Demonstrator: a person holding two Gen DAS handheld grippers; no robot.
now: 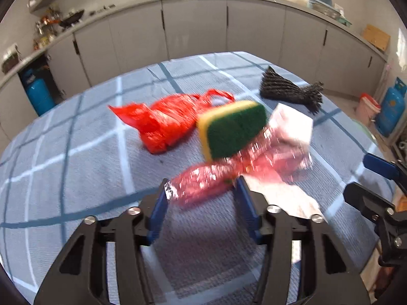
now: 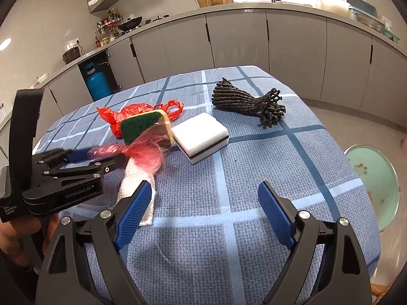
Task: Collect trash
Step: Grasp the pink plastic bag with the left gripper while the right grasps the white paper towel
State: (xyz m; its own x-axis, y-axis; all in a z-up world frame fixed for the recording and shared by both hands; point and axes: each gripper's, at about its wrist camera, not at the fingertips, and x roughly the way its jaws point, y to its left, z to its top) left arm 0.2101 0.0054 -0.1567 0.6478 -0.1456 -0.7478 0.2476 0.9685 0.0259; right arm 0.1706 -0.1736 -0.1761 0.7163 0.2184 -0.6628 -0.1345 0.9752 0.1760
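So the big round bench wears a blue-grey woven cloth with a white and dark-blue check, and everything sits on that. Biggest item is the crumpled red plastic bag, out at about 10 o'clock from the middle of the cloth in the left wrist view. Well apart from it, around 1 o'clock, lies the black bundle of knotted cord. Nearer the centre there's a white rectangular foam block with a dark stripe through its side, and just beside it at 9 o'clock a yellow sponge with a green scouring face, tilted up on edge. A white folded cloth strip lies toward 7 o'clock.

The trash bit is a pink see-through plastic wrapper, stretched from the sponge toward the left tool. That tool's blue pads sit either side of the wrapper's end and look pressed onto it, though the shot is blurry. The right tool hangs over bare cloth at 6 o'clock, pads wide apart, nothing between them.
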